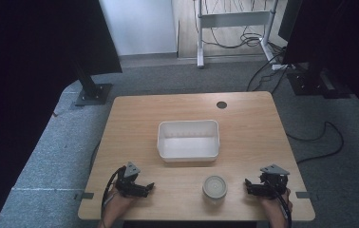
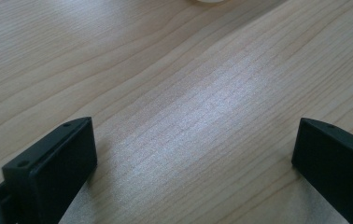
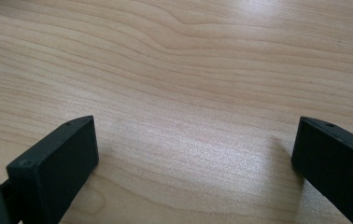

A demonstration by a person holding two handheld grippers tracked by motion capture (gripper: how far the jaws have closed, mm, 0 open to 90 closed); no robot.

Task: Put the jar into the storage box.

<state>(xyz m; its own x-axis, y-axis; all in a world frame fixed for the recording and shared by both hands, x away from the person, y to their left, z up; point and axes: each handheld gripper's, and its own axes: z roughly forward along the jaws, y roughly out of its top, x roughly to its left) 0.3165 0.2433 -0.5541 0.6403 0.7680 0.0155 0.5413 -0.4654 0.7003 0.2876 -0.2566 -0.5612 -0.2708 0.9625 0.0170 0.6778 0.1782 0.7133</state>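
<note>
Left tool: left tool (image 1: pixel 145 186) rests low on the near-left part of the desk (image 1: pixel 135 118), held in a person's hand, its jaws spread wide with bare wood between them in the left gripper view; it grips nothing.

Round container: small whitish round container (image 1: pixel 214 187) stands upright on the desk near the front edge, between the two tools and a little closer to the right one, touched by neither. Its lid or top looks flat and pale; a sliver of its rim (image 2: pixel 209 1) shows at the top edge of the left gripper view.

Tub: white rectangular tub (image 1: pixel 188 153) sits at mid-desk, just beyond the container and apart from it, and appears empty.

Right tool: right tool (image 1: pixel 250 186) rests on the near-right part of the desk, pointed toward the container, jaws likewise wide apart over bare wood in the right gripper view.

Handling: container is judged light and rigid, probably smooth plastic and so a little slippery; whether it holds anything cannot be told.

Where to grip: across the round side wall, jaws on opposite sides and below the top rim, squeezing gently so it neither pops out nor tips.

Step in hand: likely an approach to the container, nothing yet lifted.
</note>
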